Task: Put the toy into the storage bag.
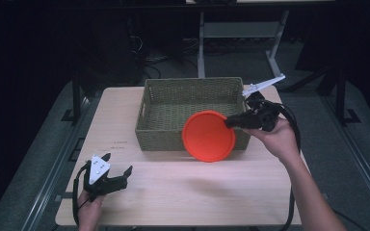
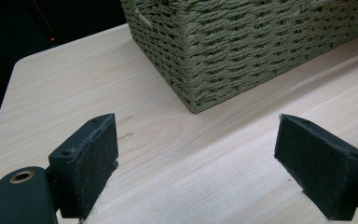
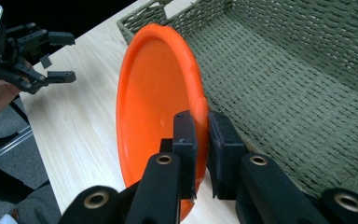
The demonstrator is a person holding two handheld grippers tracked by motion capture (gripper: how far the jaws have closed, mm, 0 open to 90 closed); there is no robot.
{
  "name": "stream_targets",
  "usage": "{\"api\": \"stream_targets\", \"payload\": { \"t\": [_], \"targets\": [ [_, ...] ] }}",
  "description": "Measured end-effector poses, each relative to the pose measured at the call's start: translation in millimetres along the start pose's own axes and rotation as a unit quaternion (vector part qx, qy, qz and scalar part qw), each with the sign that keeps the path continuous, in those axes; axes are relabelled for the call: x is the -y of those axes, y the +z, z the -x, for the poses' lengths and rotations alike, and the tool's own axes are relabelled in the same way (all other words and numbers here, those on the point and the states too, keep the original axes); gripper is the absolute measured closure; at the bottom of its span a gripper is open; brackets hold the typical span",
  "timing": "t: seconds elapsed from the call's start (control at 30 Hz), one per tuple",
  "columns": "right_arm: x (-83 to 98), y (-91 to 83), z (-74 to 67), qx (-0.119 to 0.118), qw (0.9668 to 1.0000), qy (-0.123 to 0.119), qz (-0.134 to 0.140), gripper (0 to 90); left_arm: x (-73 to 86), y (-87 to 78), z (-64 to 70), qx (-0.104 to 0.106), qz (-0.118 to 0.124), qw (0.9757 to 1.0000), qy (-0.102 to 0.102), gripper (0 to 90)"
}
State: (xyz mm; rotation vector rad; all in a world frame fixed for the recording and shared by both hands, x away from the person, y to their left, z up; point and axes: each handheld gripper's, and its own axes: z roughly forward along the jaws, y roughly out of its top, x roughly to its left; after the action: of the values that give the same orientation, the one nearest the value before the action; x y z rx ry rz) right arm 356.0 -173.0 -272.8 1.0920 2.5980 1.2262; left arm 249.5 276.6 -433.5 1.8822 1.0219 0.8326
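The orange plate (image 1: 208, 136) hangs tilted in the middle of the high view, over the near wall of the woven basket (image 1: 157, 136), pinched by its right rim in our right hand-held gripper (image 1: 231, 121). In the right gripper view the pads are clamped narrow on that rim (image 3: 200, 105), plate to the left of the frame, basket floor to the right.

The risk we see is the grip itself: it bites one edge only, so the plate's weight hangs out to one side and it could swivel or slip out, dropping on the basket wall or onto the surface (image 1: 183, 197). Its lower edge also sits close to the near wall in the high view; if we carry it in too low, it may catch the weave and shove the basket.

Room is generous. The basket looks empty inside, wider than the plate, with the far wall toward the top of the frame. Our left hand-held gripper (image 1: 118, 171) waits at lower left, jaws wide with nothing between them, well apart from the basket.
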Motion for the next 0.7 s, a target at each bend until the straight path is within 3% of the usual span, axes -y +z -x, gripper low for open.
{"api": "stream_targets", "payload": {
  "t": [0.4, 0.7],
  "targets": [
    [-23.5, -8.8, 6.4, 0.014, 0.9997, -0.002, 0.018, 82.2, 0.2, -0.7, -0.4, -0.001, 0.003, 1.0, -0.001, 12.8],
    [-41.8, -9.4, 11.6, 0.029, 0.9995, -0.004, 0.013, 82.2, 0.1, -1.0, -0.5, -0.001, 0.002, 1.0, -0.001, 12.9]
  ]
}}
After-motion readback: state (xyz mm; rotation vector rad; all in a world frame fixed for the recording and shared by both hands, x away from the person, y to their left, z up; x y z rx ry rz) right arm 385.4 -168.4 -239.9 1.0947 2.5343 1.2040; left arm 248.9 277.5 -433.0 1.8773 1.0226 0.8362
